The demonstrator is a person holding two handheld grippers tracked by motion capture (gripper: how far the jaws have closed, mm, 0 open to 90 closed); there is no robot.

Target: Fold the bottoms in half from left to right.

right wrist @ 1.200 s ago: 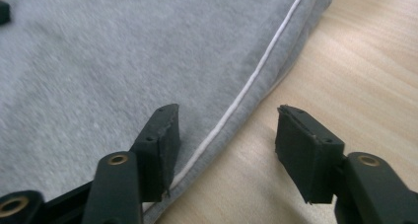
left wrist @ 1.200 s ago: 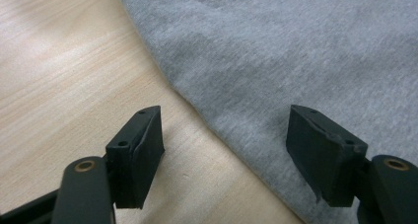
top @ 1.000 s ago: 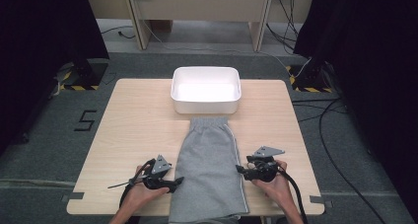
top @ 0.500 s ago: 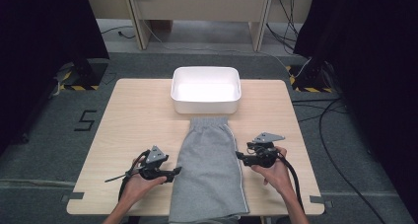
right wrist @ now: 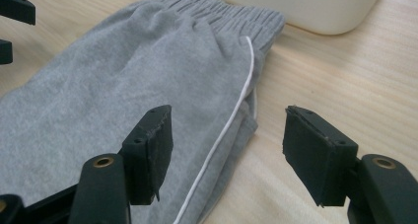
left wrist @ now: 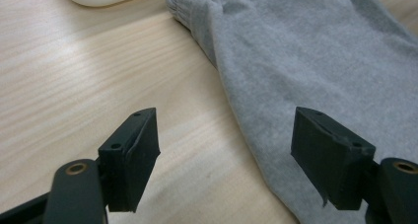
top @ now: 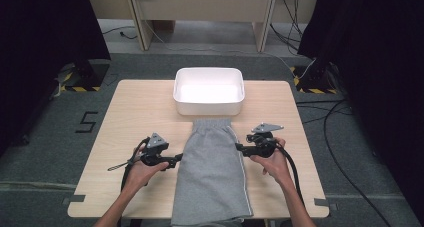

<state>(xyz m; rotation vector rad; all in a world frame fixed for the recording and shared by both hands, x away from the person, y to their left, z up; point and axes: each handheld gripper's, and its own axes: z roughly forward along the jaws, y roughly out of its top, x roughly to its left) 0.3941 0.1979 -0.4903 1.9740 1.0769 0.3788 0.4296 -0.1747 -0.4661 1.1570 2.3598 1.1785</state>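
Light wooden desk: white rectangular plastic tub at far centre, interior apparently empty, though glare obscures it. Grey fleece shorts with white side piping, waistband touching the tub, hem overhanging the near edge. Left gripper and right gripper: flanking the shorts, fingers spread, holding nothing.

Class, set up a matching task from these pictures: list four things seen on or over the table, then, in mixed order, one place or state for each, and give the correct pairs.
Things:
1. white tub
2. grey shorts
3. left gripper
4. right gripper

Places or states:
A. open, at the shorts' white-striped edge
B. lying flat, waistband toward the tub
C. open, at the shorts' plain edge
D. at the table's far side

Pairs: 1-D, 2-B, 3-C, 4-A
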